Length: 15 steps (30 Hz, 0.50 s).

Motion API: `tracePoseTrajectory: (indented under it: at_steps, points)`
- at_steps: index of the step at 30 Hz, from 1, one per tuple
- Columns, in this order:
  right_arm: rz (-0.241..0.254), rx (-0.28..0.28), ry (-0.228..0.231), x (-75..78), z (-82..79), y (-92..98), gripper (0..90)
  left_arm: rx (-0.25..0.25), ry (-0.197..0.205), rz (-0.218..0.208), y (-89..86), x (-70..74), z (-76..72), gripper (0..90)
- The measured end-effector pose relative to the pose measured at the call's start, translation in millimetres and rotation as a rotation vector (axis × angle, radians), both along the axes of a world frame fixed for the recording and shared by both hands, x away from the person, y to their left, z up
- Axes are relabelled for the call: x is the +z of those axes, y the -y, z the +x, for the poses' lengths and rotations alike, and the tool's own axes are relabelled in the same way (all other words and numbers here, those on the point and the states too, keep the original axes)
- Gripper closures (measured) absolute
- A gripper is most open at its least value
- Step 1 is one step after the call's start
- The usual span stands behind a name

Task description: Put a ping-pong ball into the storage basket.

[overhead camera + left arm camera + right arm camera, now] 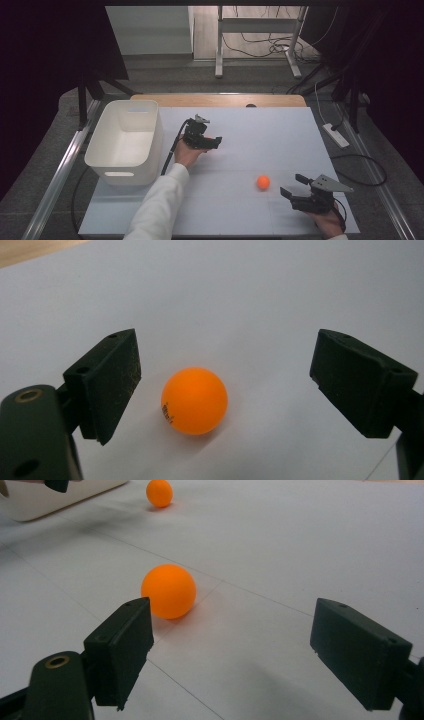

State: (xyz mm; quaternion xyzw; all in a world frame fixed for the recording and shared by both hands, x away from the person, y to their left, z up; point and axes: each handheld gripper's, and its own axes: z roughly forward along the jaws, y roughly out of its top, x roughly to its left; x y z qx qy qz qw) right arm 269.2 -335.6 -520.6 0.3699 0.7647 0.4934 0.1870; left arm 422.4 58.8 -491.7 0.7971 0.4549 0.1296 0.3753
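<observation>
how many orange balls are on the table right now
2. One orange ball lies between the open jaws of the left gripper, near the white bin. The other ball lies just ahead of the open right gripper. The bin's inside looks empty.

ball point(194, 401): print too small to read | bin point(50, 497): cut off by frame edge

The left gripper point(210, 142) is hovering just right of the white bin point(125, 140), its jaws spread wide. The right gripper point(295, 185) is sitting well right of that bin, nearer the person, jaws gaping too.
</observation>
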Motion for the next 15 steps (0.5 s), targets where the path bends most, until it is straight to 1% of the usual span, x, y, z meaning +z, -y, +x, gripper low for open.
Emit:
tracePoseTrajectory:
  at_steps: [4,8,12,15]
  points:
    - [0.001,0.000,0.000,0.0,-0.1,0.1,17.3,-0.002,-0.006,0.010,2.0,-3.6,2.1,13.6]
    - [0.001,0.000,0.001,0.0,-0.2,0.2,17.3,-0.001,-0.011,0.035,2.6,-7.8,4.3,13.6]
    - [0.002,-0.001,0.000,-0.1,-0.1,0.3,17.3,0.007,-0.031,0.040,1.6,-12.3,7.0,13.2]
    - [0.001,0.000,-0.001,-0.1,0.0,0.1,17.4,0.004,-0.034,0.044,2.7,-14.0,7.5,13.2]
